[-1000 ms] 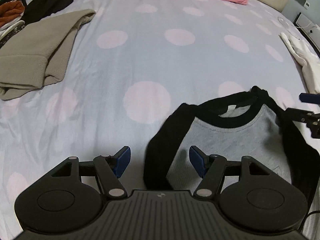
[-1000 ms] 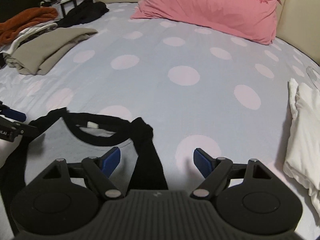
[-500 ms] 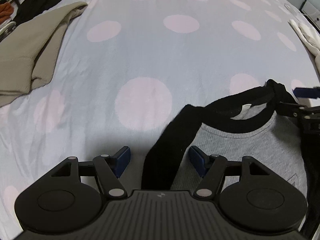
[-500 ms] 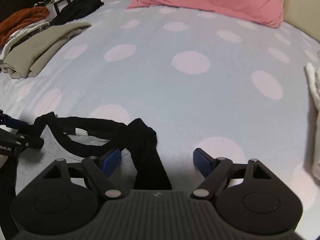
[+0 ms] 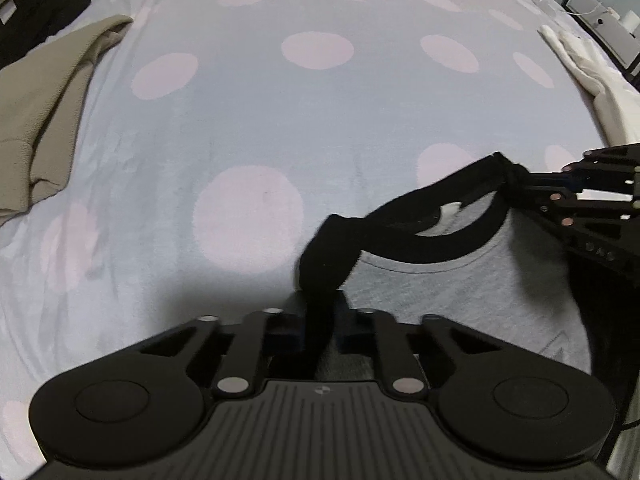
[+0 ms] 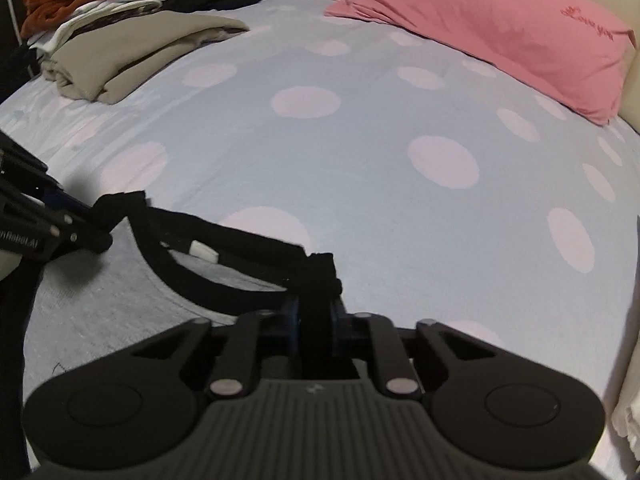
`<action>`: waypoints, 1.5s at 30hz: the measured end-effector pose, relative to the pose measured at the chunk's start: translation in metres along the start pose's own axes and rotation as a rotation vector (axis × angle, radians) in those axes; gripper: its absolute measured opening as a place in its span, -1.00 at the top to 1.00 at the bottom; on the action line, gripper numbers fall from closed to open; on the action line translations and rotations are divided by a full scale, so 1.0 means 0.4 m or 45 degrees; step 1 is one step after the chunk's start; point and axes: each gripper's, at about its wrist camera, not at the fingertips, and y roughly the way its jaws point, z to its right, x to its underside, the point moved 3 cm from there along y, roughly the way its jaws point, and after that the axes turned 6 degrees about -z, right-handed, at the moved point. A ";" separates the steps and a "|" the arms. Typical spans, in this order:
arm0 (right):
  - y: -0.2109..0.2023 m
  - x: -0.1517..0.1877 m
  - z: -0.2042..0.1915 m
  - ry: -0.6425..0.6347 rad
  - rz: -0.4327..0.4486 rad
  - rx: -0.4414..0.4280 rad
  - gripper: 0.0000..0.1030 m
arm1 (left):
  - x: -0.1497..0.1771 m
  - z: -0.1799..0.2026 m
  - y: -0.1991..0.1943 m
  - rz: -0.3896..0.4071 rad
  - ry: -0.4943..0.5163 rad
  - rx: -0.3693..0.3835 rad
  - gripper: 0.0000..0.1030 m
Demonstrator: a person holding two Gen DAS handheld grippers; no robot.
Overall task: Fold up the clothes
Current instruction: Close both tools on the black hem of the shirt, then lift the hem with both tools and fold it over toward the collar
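Two tongs, left tongs (image 5: pixel 318 334) and right tongs (image 6: pixel 316 320), each clenched on one shirt (image 5: pixel 460 292)

Both cams sit low & close over the bed (image 5: pixel 280 112), looking fwd along their own fingers. Left wrist view faces the far pillow edge, right gripper (image 5: pixel 520 188) at its mid-right. Right wrist view faces the pink pillow (image 6: pixel 500 28), left gripper (image 6: pixel 100 220) mid-left. Shared: grey/black shirt (image 5: pixel 460 284) (image 6: pixel 100 300), beige garment (image 5: pixel 36 92) (image 6: pixel 132 52), dotted sheet.
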 end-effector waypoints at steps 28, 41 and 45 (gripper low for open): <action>-0.393 0.225 -0.099 0.131 0.314 -0.055 0.79 | 0.310 0.129 -0.311 0.287 0.073 -0.009 0.88; -0.623 0.504 -0.228 0.255 0.426 -0.120 0.79 | 0.584 0.211 -0.445 0.353 0.114 0.003 0.88; -0.672 0.598 -0.267 0.313 0.401 -0.166 0.79 | 0.681 0.245 -0.450 0.322 0.117 0.035 0.88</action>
